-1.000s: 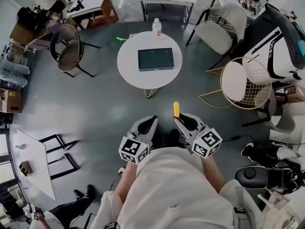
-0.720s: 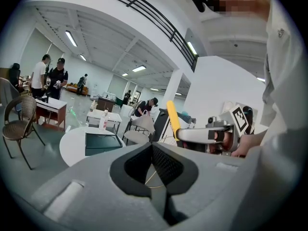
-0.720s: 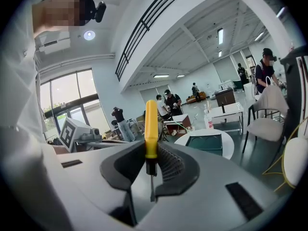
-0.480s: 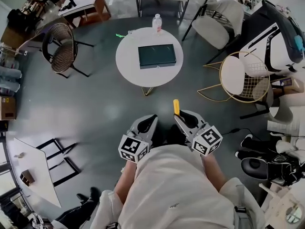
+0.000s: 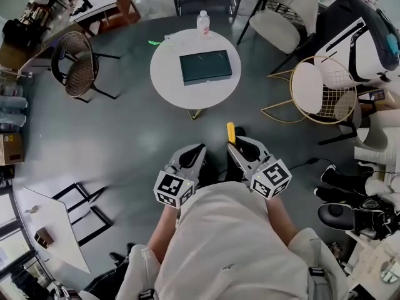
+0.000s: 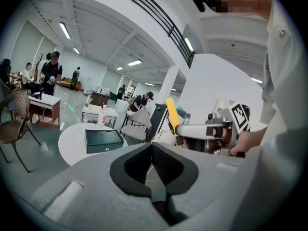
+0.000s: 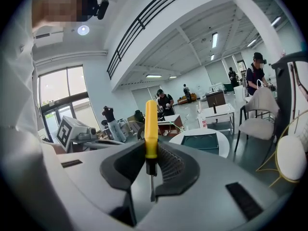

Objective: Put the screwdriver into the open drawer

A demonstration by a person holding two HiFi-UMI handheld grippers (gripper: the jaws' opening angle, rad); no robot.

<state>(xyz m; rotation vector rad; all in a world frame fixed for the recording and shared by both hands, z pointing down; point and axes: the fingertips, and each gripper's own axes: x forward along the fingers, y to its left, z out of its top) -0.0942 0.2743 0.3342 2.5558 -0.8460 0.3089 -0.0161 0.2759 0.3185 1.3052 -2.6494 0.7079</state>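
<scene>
Your right gripper is clamped on the screwdriver. Its yellow handle sticks out past the jaw tips, toward the round white table, and its metal shaft runs back between the pads. Your left gripper is closed with nothing between its jaws. You hold both grippers close to your body, on the near side of that table and well apart from it. On the table lies a dark green box, with a bottle at the table's far edge.
</scene>
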